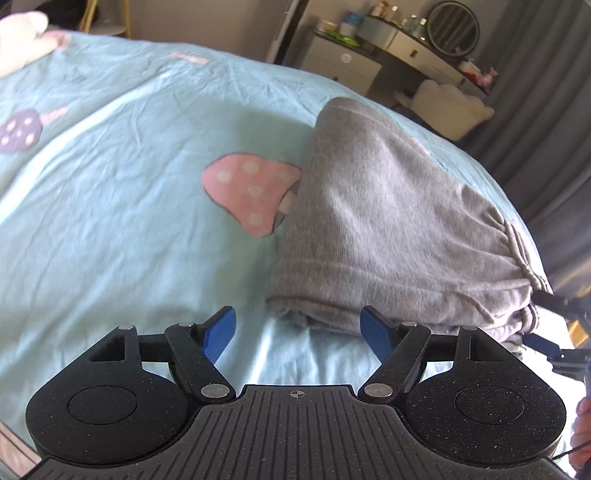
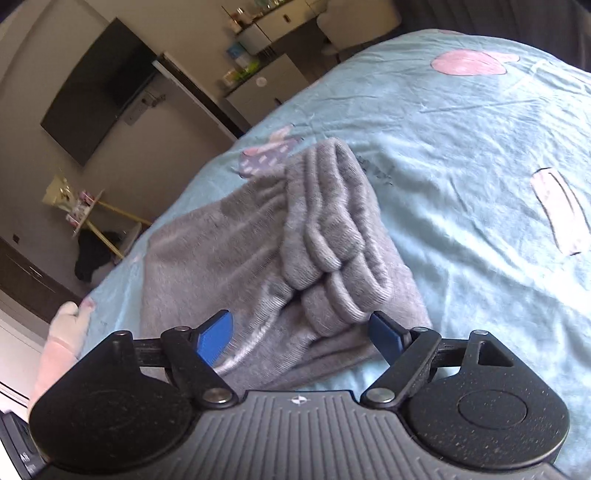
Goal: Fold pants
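The grey pants (image 1: 388,229) lie folded into a thick bundle on the light blue bed cover (image 1: 129,221). My left gripper (image 1: 297,332) is open and empty, just in front of the bundle's near folded edge. In the right wrist view the pants (image 2: 229,266) show ribbed cuffs (image 2: 332,240) stacked on top. My right gripper (image 2: 304,336) is open, its blue fingers either side of the bundle's near edge, gripping nothing. The right gripper's fingers also show at the left wrist view's right edge (image 1: 546,343).
The bed cover has pink mushroom prints (image 1: 251,192). A grey dresser with a round mirror (image 1: 452,27) and a white chair (image 1: 450,103) stand beyond the bed. A wall TV (image 2: 96,85) and a small side table (image 2: 85,210) stand to the left.
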Demonstrator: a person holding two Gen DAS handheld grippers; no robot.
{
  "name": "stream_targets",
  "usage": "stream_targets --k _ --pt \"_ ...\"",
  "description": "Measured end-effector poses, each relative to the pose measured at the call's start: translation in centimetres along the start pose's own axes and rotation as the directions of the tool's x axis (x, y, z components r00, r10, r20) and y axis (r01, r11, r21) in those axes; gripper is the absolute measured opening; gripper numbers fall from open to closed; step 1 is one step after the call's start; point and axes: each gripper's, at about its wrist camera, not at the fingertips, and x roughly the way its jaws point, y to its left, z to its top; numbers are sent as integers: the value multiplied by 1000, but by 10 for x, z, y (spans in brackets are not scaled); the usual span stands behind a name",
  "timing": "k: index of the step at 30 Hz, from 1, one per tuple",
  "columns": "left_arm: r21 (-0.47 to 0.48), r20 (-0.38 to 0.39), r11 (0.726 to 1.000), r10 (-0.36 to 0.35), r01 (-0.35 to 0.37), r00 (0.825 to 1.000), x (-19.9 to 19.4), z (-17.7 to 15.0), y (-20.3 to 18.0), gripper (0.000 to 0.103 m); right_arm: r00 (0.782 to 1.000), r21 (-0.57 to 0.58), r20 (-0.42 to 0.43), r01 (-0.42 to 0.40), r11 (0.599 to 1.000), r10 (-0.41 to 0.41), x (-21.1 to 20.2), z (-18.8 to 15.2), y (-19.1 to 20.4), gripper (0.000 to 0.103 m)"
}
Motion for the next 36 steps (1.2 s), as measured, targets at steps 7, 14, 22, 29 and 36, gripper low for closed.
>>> stream_targets --k 7,14,22,29,36 --pt "48 45 998 37 -39 998 -1 -15 -13 81 999 143 35 33 989 -39 25 -3 -6 81" --pt "17 110 999 44 -46 993 -8 -20 -9 82 986 13 164 37 999 -38 3 -9 12 40" --pt "48 76 995 87 -91 993 -1 -26 -12 90 971 -274 151 218 937 -182 23 -24 16 49" --pt "149 91 979 127 -140 988 -7 -39 -29 92 944 -373 128 330 867 -304 -8 -46 29 71" --pt "228 108 966 99 -122 989 -36 -64 -49 96 951 -384 122 309 870 -284 -72 -103 26 99"
